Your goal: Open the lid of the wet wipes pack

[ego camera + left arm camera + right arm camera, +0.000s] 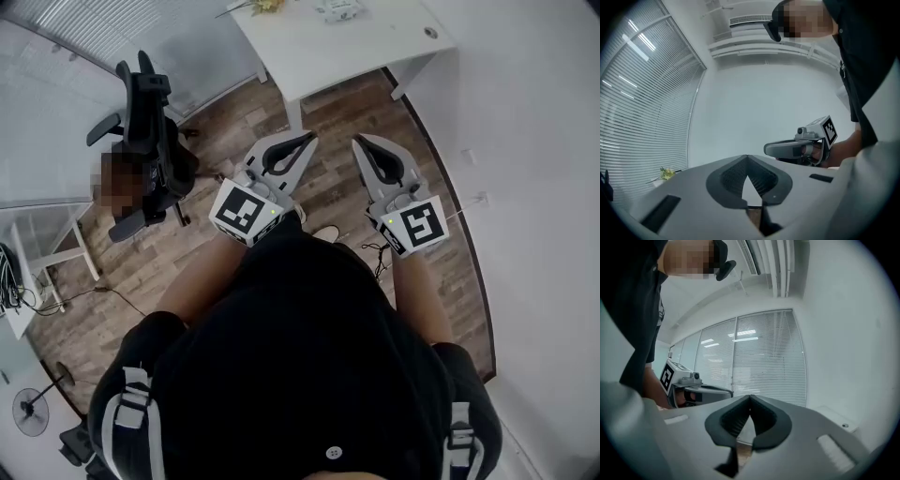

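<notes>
Left gripper (310, 139), right gripper (360, 142): held level, fingers (733, 180) clenched on nothing. Cannot place the pack for certain. A small pale item (339, 9) on the bench (375, 52), well ahead of the fingers, may be it. Risk: arriving clenched, the fingers would likely shove the pack and miss the lid.

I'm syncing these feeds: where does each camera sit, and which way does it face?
Head view: on the head, facing steeply down at wood floor, desk, office chair; torso and forearms show.
Left gripper view: on the left hand-held gripper, level along its shut jaws toward blinds and wall; forearm, shirt show.
Right gripper view: on the right hand-held gripper, level along shut jaws toward blinds; forearm shows.
Shared: both hand-held grippers appear in all views.
</notes>
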Demonstrator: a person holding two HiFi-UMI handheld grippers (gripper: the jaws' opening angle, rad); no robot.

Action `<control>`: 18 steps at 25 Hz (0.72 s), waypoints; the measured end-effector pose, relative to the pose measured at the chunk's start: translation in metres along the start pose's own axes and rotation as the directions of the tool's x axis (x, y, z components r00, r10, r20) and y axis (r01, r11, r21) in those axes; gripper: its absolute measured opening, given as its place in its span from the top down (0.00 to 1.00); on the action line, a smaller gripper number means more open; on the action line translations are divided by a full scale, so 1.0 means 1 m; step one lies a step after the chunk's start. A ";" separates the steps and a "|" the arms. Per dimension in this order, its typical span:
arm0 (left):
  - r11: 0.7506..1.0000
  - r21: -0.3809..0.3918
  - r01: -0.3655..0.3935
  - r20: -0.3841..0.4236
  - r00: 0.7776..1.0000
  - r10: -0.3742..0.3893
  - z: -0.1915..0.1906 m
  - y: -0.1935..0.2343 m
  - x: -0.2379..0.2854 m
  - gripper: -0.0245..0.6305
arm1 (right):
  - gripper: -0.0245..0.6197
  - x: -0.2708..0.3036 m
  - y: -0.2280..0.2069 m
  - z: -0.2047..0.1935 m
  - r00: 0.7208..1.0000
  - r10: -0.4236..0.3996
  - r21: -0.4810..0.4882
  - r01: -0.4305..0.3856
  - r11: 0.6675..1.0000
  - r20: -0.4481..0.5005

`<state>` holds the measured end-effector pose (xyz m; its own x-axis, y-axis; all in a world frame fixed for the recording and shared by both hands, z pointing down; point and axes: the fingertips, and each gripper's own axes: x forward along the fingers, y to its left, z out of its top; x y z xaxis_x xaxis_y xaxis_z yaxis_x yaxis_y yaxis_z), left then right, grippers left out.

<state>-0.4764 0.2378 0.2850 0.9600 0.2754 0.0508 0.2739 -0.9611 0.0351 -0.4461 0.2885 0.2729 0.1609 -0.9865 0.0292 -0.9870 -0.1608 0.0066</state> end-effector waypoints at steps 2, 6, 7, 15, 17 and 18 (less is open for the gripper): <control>1.000 -0.002 -0.001 -0.001 1.000 0.001 0.000 -0.002 0.001 0.96 | 0.95 -0.002 -0.001 0.000 1.000 -0.005 0.003 0.005 1.000 0.000; 1.000 0.000 0.003 0.004 1.000 -0.003 0.003 -0.005 0.002 0.96 | 0.95 -0.008 -0.004 0.000 1.000 -0.014 0.006 0.014 1.000 0.006; 1.000 0.001 0.005 0.005 1.000 -0.005 0.004 -0.007 0.003 0.96 | 0.93 -0.009 -0.005 0.000 1.000 -0.019 0.007 0.019 1.000 0.008; 1.000 0.013 0.025 -0.007 1.000 -0.025 0.005 -0.023 0.013 0.96 | 0.61 -0.024 -0.017 -0.001 0.998 -0.056 0.006 0.056 0.998 -0.009; 0.999 0.016 0.034 -0.011 0.999 -0.034 0.006 -0.027 0.015 0.96 | 0.54 -0.028 -0.019 -0.001 0.998 -0.059 0.011 0.059 0.998 -0.010; 0.999 0.020 0.042 -0.013 0.999 -0.042 0.007 -0.030 0.017 0.96 | 0.51 -0.030 -0.021 -0.001 0.998 -0.061 0.013 0.061 0.998 -0.010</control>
<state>-0.4679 0.2711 0.2776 0.9467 0.3159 0.0622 0.3155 -0.9488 0.0168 -0.4307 0.3216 0.2729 0.2209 -0.9745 0.0384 -0.9752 -0.2213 -0.0047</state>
